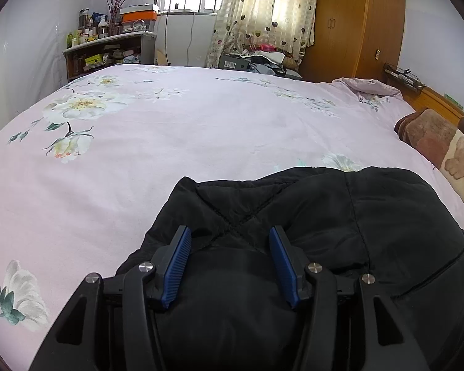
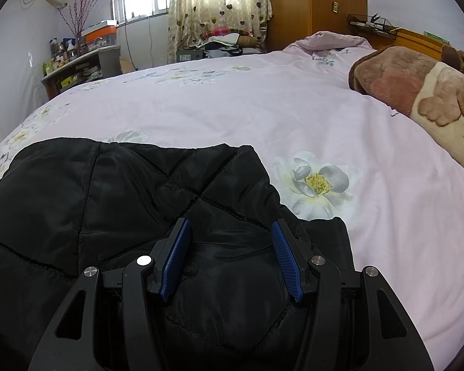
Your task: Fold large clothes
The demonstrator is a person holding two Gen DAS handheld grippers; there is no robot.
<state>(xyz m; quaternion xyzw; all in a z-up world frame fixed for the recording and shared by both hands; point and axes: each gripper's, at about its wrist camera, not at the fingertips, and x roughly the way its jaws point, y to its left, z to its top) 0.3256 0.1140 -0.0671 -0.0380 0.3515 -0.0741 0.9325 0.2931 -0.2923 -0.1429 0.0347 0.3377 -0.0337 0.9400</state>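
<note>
left wrist view: left gripper (image 1: 230,236), blue ribbed pads about half apart, a bulge of black quilted padded jacket (image 1: 340,222) between them; whether it is pinched cannot be told. jacket fills lower centre and right, on pink floral bedspread (image 1: 201,130).

right wrist view: right gripper (image 2: 231,228), same spread; grip likewise unclear. jacket (image 2: 108,191) lower left; brown plush blanket (image 2: 417,92) upper right.
</note>
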